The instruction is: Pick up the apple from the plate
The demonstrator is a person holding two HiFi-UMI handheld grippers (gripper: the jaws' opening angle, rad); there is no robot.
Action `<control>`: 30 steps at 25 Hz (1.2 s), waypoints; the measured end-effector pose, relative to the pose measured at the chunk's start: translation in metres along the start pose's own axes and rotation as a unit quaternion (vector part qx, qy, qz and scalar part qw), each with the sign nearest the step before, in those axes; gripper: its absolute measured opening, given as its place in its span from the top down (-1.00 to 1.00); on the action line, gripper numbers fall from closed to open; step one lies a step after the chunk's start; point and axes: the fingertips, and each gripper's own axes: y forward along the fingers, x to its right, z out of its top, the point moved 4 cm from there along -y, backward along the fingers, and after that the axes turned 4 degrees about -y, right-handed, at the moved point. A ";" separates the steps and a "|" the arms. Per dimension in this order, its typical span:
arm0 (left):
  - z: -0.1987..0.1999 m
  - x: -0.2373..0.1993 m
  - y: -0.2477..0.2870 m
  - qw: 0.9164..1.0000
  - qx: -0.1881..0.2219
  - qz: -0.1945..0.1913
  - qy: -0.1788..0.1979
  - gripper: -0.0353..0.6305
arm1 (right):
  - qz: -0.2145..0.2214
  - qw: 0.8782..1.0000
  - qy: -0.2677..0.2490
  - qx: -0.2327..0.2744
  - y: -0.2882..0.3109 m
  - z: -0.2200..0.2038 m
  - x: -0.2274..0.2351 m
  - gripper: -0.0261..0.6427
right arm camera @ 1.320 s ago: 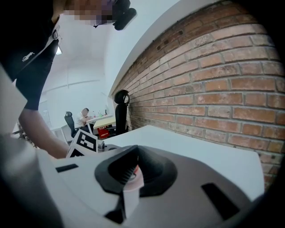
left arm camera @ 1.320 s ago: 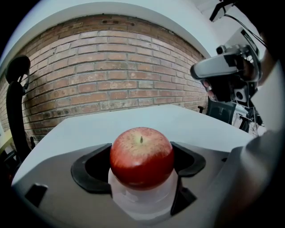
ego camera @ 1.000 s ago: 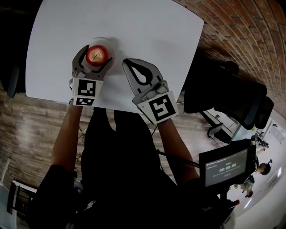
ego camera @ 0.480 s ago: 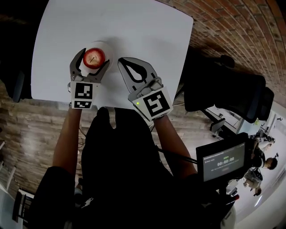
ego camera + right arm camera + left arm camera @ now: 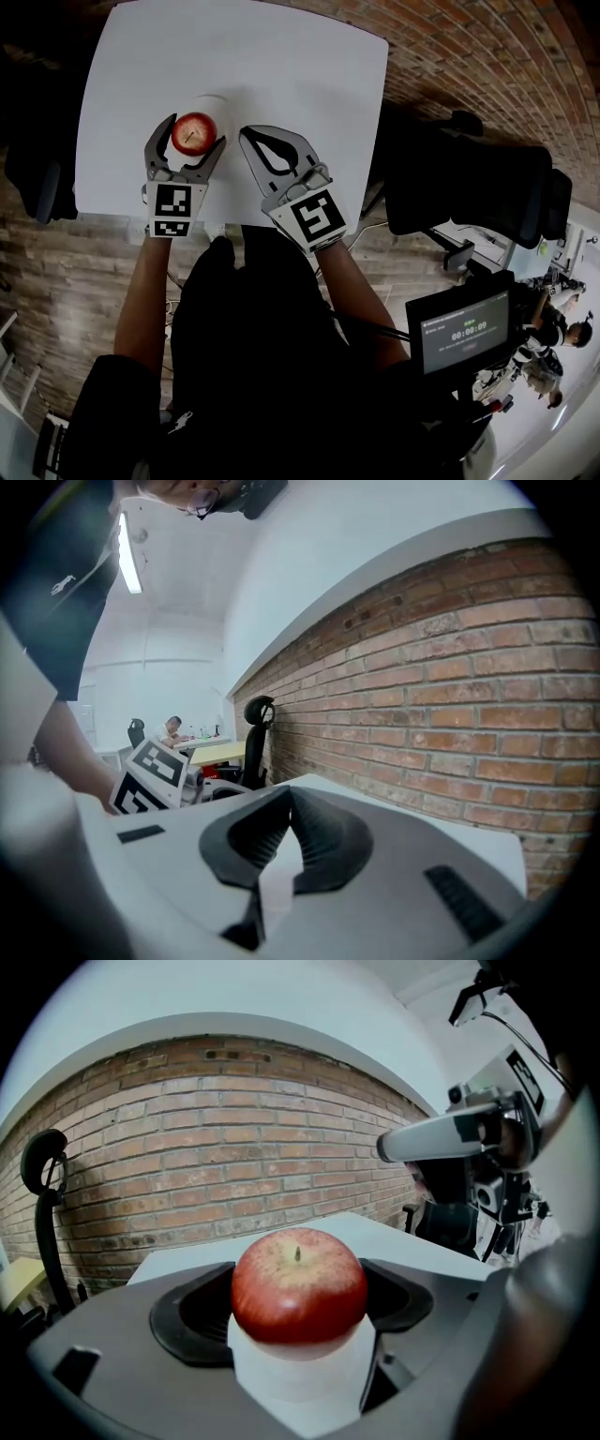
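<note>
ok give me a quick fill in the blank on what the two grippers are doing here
1. The left gripper has its jaws closed on the ___.
2. The right gripper has its jaws together, and between them is ___.
3. The wall beyond the table is built of red ___.

Missing words: apple; nothing; brick

The white desk [image 5: 281, 56] lies bare beyond and to the right of the round red apple [image 5: 193, 127], so approach from above or from the far side is open. The left hand-held gripper [image 5: 194, 132] has its jaws against the apple's two sides. The right hand-held gripper [image 5: 258, 134], jaws together, stands just beside it, leaving only a narrow lane between.
</note>
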 end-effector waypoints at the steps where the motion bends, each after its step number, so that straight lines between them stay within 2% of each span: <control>1: 0.001 0.000 -0.002 1.000 0.000 -0.001 0.001 -0.34 | 0.000 1.000 -0.003 0.001 0.000 0.002 -0.001 0.91; 13: 0.024 0.003 -0.040 1.000 0.021 -0.004 0.013 -0.34 | -0.008 1.000 -0.016 0.019 -0.009 0.028 -0.023 0.91; 30: 0.057 0.029 -0.096 0.998 0.049 -0.032 0.033 -0.34 | -0.021 0.998 -0.020 0.050 -0.043 0.053 -0.044 0.91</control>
